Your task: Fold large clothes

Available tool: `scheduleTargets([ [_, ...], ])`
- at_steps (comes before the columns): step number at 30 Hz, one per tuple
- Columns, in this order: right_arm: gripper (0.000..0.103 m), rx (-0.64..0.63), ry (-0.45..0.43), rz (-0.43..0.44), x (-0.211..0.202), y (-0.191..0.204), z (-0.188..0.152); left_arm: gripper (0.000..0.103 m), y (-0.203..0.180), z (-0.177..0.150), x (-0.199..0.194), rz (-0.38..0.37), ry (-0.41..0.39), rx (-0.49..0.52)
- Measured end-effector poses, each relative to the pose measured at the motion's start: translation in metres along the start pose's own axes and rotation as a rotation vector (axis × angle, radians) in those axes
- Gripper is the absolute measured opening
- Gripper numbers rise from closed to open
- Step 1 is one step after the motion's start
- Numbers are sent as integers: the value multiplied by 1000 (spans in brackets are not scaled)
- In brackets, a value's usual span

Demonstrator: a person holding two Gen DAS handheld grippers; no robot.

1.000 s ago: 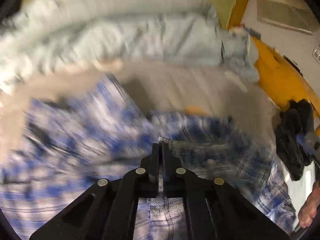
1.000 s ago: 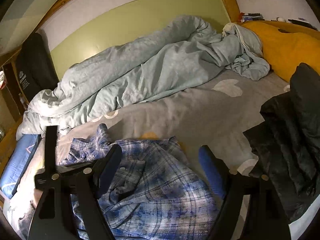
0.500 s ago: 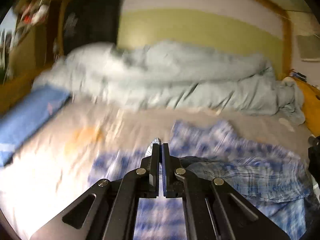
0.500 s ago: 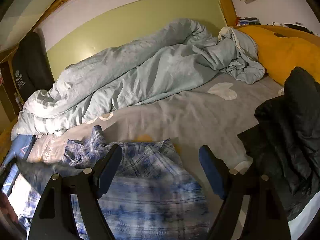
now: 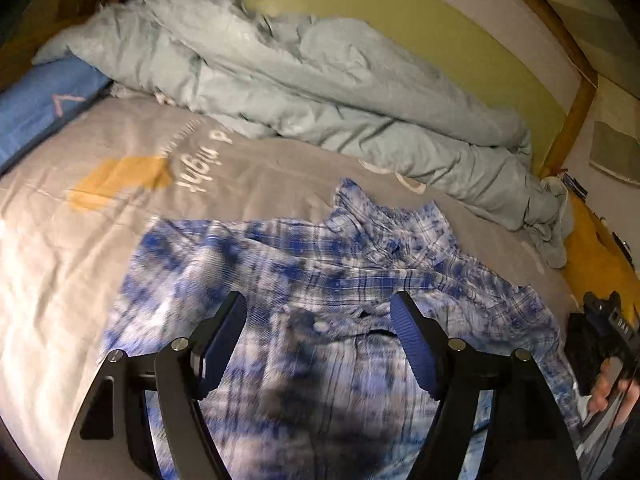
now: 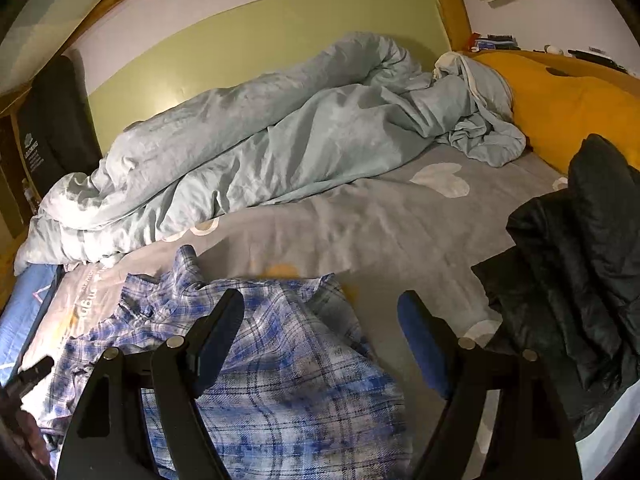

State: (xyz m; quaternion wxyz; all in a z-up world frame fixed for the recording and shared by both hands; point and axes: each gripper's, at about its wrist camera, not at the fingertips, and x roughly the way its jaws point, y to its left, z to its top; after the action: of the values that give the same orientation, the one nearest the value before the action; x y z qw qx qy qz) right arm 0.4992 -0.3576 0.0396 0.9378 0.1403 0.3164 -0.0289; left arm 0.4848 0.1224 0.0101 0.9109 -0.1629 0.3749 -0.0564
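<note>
A blue-and-white plaid shirt (image 5: pixel 340 264) lies spread and rumpled on the grey bedsheet (image 5: pixel 240 168), its collar toward the duvet. My left gripper (image 5: pixel 318 300) hovers over the shirt's middle. Its jaws are opening, with nothing pinched between them and the cloth lying below. My right gripper (image 6: pixel 320 296) stands open over the shirt's (image 6: pixel 280 360) right edge, and its blue pads touch no cloth. The right gripper's body, with a hand on it, shows at the far right of the left wrist view (image 5: pixel 604 328).
A crumpled pale-green duvet (image 6: pixel 260 140) runs along the back of the bed. A black jacket (image 6: pixel 580 280) lies heaped at the right, below a yellow pillow (image 6: pixel 560 100). A blue pillow (image 5: pixel 40 104) sits at the left. A wooden bed frame (image 6: pixel 452 0) stands behind.
My left gripper, earlier shut on the shirt's cloth, swung across the bed to the left and let it go. The shirt now lies spread wider. The right gripper stayed put.
</note>
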Motion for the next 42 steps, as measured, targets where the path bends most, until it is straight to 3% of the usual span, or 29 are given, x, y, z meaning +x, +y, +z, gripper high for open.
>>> scheduleTargets([
  [3,78,-6,6,-6,2,1,-1,76,5,4,34,33,144,0],
  [5,78,-13,7,-10,2,3,-1,75,13,-4,55,13,203,-23],
  [7,78,-22,2,-8,2,5,-2,50,15,-14,63,-31,213,7],
  [8,78,-23,-4,0,1,6,-2,44,12,-17,65,-37,213,47],
  [9,78,-22,-7,5,0,7,-2,25,10,-19,62,-67,204,63],
  [10,78,-21,-11,11,-1,8,-3,12,9,-19,58,-111,188,64],
  [13,78,-44,-27,1,-2,15,-5,11,0,-14,26,-96,24,110],
  [15,78,-60,-55,-27,-4,20,-6,11,-9,-11,-9,-39,-150,157],
  [17,78,-69,-78,-38,-7,24,-7,11,-12,-8,-27,38,-228,164],
  [19,78,-76,-60,-26,-5,27,-8,11,-13,-7,-29,156,-229,169],
  [23,78,-79,68,-60,21,29,-15,11,0,-10,2,295,-124,172],
  [27,78,-70,163,-86,42,24,-25,11,22,-16,30,329,-20,130],
  [32,80,-24,156,-110,39,13,-24,11,25,-14,27,439,-50,126],
  [35,85,17,133,-115,34,7,-22,11,21,-15,28,444,-42,143],
  [38,86,34,134,-108,33,7,-20,14,20,-14,24,400,-66,150],
  [39,86,37,132,-105,33,8,-20,23,19,-14,19,373,-78,157],
  [41,88,41,124,-99,30,10,-20,52,14,-13,10,309,-107,164],
  [42,89,38,117,-95,29,12,-20,76,12,-12,3,295,-138,158],
])
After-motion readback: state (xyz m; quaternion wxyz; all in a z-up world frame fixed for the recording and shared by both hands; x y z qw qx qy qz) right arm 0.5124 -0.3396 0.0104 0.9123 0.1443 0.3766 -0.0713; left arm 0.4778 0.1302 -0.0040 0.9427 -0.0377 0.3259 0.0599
